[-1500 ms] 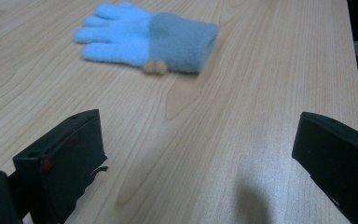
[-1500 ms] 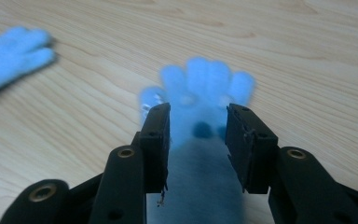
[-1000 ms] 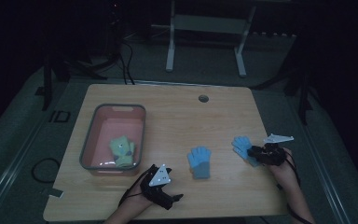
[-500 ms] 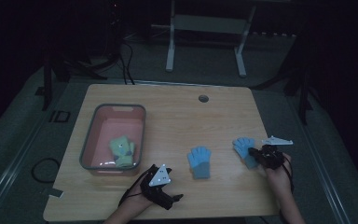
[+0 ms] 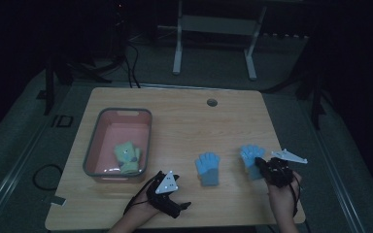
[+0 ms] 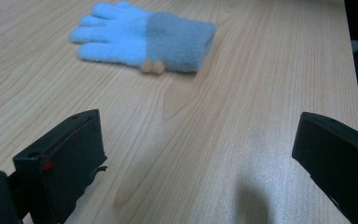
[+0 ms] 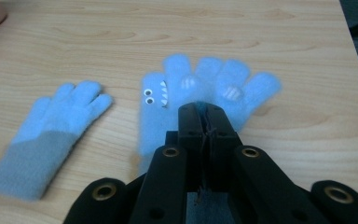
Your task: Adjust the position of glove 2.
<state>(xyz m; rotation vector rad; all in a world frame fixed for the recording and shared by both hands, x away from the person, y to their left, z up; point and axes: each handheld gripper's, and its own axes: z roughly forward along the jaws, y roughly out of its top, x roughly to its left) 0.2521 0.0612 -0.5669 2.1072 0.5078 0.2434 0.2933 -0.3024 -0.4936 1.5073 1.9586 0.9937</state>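
A light blue glove with a toothy face hangs from my right gripper, whose jaws are shut on its palm; its fingers fan out beyond the tips. In the high view this glove and the right gripper are at the table's right front. A second blue glove with a grey cuff lies flat mid-front, also seen as the grey-cuffed glove to the left. My left gripper rests near the front edge. Its jaws stand wide open, left gripper, with the grey-cuffed glove lying ahead of them.
A pink bin with a grey rim stands at the left of the wooden table and holds a pair of green gloves. A round cable hole sits near the far edge. Dark floor and a white stand lie beyond.
My right hand has drawn back toward the table's near edge, its jaws staying on the face glove. The left gripper and the grey-cuffed glove have not moved.
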